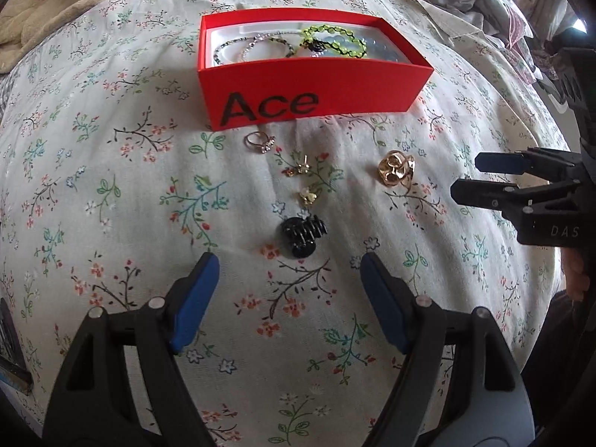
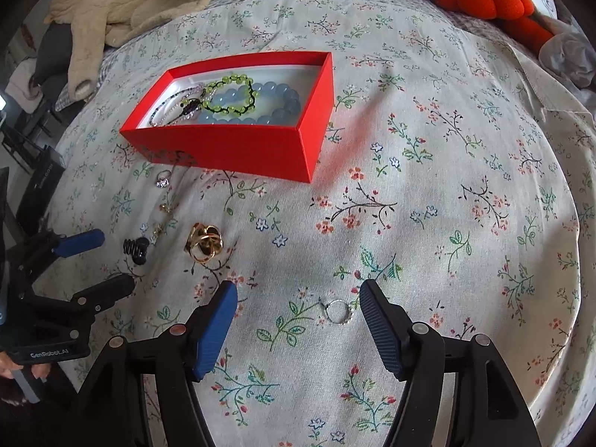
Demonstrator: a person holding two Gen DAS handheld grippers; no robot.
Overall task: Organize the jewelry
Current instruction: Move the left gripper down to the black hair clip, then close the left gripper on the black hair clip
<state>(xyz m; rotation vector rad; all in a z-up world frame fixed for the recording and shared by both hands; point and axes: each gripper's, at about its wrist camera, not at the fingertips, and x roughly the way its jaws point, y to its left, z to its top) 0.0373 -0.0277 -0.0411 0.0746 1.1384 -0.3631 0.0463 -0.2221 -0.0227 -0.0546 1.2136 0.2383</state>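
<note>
Bed: floral sheet (image 1: 111, 186) carries everything.
Box: red box (image 1: 298, 85) marked "Ace" sits far on the bed, open, holding a green bead bracelet (image 2: 231, 95), blue bead bracelet (image 2: 275, 106) and thin chains (image 1: 238, 46).
Loose pieces: stone ring (image 1: 259, 142) just near the box; two small gold earrings (image 1: 300, 167) nearer; black hair clip (image 1: 302, 236) nearest; gold knot ring (image 1: 395, 171) to the right.
Left gripper (image 1: 288, 272): fingers wide apart, empty, clip just beyond the tips.
Right gripper (image 2: 298, 298): fingers apart, holding nothing; a silver ring (image 2: 337, 311) lies on the sheet between them, close to the right finger.
</note>
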